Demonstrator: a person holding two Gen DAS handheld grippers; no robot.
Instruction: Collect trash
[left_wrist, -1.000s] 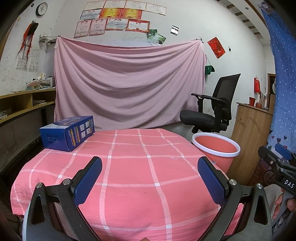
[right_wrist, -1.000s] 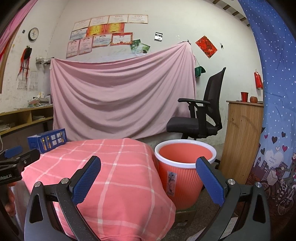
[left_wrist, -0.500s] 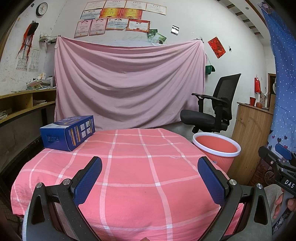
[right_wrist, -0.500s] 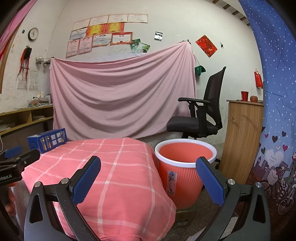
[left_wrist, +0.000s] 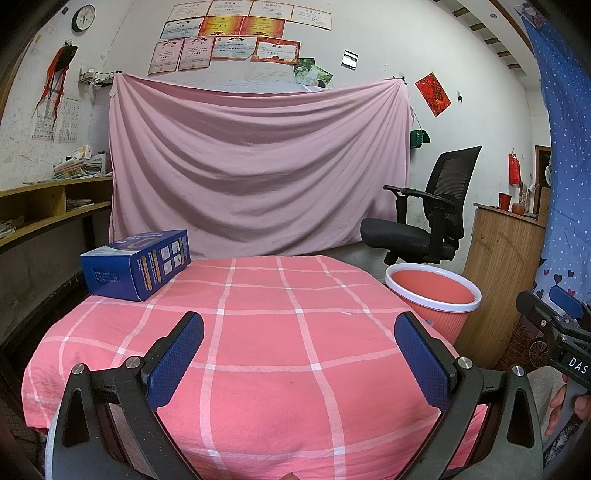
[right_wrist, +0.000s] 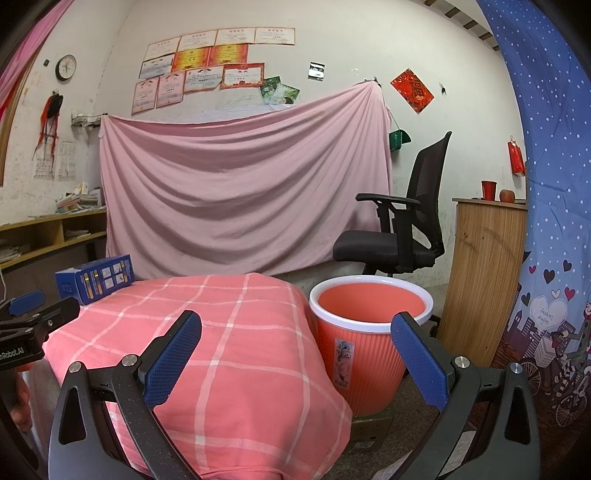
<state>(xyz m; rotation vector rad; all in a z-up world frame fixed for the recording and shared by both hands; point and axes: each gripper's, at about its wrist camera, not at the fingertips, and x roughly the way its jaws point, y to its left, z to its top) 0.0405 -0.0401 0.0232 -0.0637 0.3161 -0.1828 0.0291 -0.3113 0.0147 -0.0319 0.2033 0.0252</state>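
Left claw (left_wrist: 298, 357) and right claw (right_wrist: 296, 357) gape empty — one blue box (left_wrist: 136, 263), one bin (right_wrist: 370, 339).

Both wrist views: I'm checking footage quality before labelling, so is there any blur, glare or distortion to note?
Left wrist view: sharp, evenly lit, no glare; fisheye bows the shelf and darkens the corners. Right wrist view: equally sharp; the curtain curves strongly at the edge, the bin stays crisp, and both grippers cast only soft shadows.

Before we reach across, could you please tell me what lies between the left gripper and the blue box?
Only bare checked cloth separates the open left gripper from the blue box, as the left wrist view shows.
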